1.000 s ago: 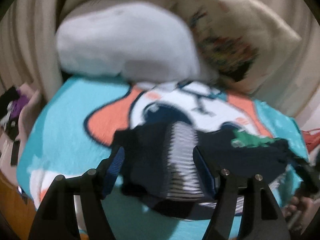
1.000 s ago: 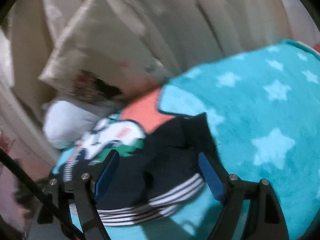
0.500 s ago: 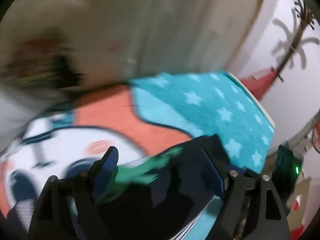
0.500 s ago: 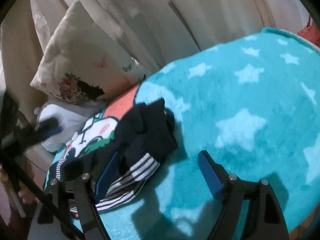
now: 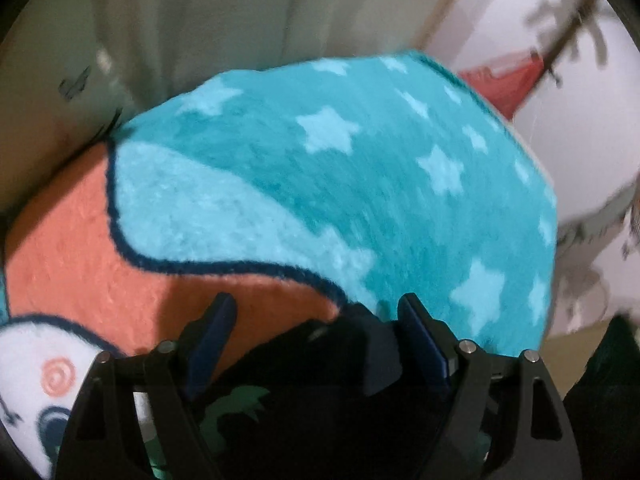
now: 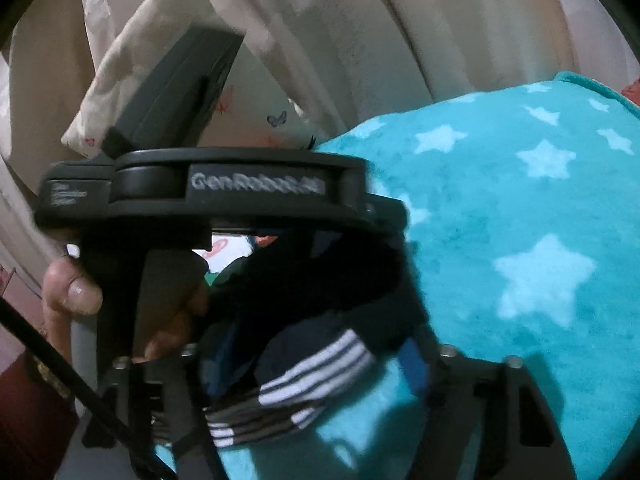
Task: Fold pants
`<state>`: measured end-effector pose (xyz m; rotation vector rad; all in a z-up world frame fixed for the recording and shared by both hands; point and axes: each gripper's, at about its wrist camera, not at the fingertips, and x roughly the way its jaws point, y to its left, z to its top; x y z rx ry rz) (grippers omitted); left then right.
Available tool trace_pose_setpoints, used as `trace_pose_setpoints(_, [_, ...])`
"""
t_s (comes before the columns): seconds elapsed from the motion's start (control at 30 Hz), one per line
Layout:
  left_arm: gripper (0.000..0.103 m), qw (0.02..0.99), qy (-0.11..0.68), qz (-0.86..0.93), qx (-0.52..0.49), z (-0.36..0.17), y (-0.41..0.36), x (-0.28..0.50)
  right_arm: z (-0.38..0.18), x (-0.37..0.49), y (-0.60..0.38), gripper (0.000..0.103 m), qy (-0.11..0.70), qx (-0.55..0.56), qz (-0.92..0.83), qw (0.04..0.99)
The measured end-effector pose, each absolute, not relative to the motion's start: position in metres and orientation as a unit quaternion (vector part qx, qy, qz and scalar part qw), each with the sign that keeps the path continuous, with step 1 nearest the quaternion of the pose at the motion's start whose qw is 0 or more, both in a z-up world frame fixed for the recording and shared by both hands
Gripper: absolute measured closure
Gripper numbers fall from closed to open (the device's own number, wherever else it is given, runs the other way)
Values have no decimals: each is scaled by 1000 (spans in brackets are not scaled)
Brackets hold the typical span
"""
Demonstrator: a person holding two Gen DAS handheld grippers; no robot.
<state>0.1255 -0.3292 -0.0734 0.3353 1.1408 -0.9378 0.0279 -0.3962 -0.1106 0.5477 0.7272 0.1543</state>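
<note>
Where the pants lie: one dark pair of pants (image 6: 304, 312), bunched on the bed's blanket (image 6: 520, 208) at the bottom middle of both views; the nearest fold shows three white stripes, and a green print sits on the dark cloth in the left wrist view.
Left of the pants: one left hand (image 6: 72, 292), thumb towards the camera, wrapped round the handle of the left tool.
Above-left of the pants: one pale pillow (image 6: 132, 60) leaning on the curtain (image 6: 360, 40), partly hidden by the left tool's black body.
Left tongs (image 5: 316, 332): one pair, two blue pads, closing. The dark edge of the pants lies between them and reaches the right-hand pad; the left-hand pad stands clear of the cloth, over the orange patch.
Right tongs (image 6: 316, 364): one pair, two blue pads, closing with the striped fold between them. Blur hides whether the pads press on the cloth yet, so I cannot tell if it is gripped.
Under the pants: one fleece blanket, with one orange patch and one white patch to the left.
Right of the pants: teal fleece scattered with pale stars.
Far above-right of the pants: one red object (image 5: 504, 80) against the white wall, too blurred to identify.
</note>
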Motion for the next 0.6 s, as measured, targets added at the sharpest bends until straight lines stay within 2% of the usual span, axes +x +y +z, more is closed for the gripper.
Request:
trace_pose_setpoints(0.03, [65,723,516,-432,156,-73,-330,123,-112,28,-398,63,349,271,69,895])
trace_pose_setpoints(0.07, [76,715,522,-440,153,-72,-330,121,-113,29,-401,73,346,283,70,892])
trace_pose_setpoints(0.17, [78,726,513,-436,141,-65,-323,120,-111,27,-405,76,340,301,78,888])
trace_pose_setpoints(0.4, [78,774,486,-400,70,-36,-268,118,-77,25,-367,77,322,229,93,914])
trace_pose_setpoints(0.6, [77,814,471,-339,-29,-26,-177,117,-55,32,-307,74,314,158,157,923])
